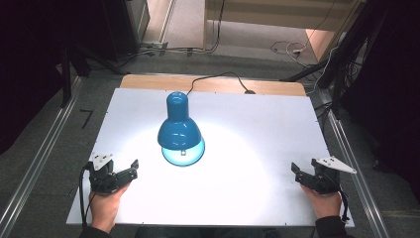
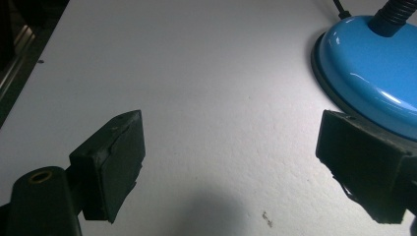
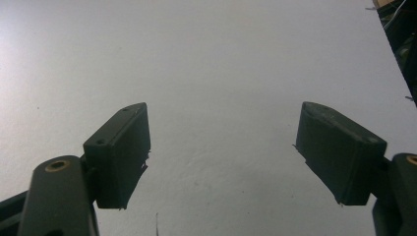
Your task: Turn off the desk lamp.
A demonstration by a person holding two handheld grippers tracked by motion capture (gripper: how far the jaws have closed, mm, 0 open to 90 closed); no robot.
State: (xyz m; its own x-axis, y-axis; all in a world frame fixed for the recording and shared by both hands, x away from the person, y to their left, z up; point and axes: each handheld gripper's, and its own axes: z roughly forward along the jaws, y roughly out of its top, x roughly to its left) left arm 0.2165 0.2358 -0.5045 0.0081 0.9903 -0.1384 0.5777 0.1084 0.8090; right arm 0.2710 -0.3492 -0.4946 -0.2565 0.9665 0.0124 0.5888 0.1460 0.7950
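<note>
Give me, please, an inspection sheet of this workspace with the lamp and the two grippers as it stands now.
Surface: white board on a wooden table, lit by a bright pool under the lamp; a small dark speck near the left gripper.
Job's things: blue desk lamp, switched on, shade facing down, round blue base on the board.
Clutter: nothing seen.
Grippers: left gripper open, empty, near the lamp base; right gripper open, empty, over bare board.
Cables: lamp cord runs off the far edge; a cable trails from each gripper.
Surroundings: grey carpet, metal rails either side, loose floor cables beyond.
</note>
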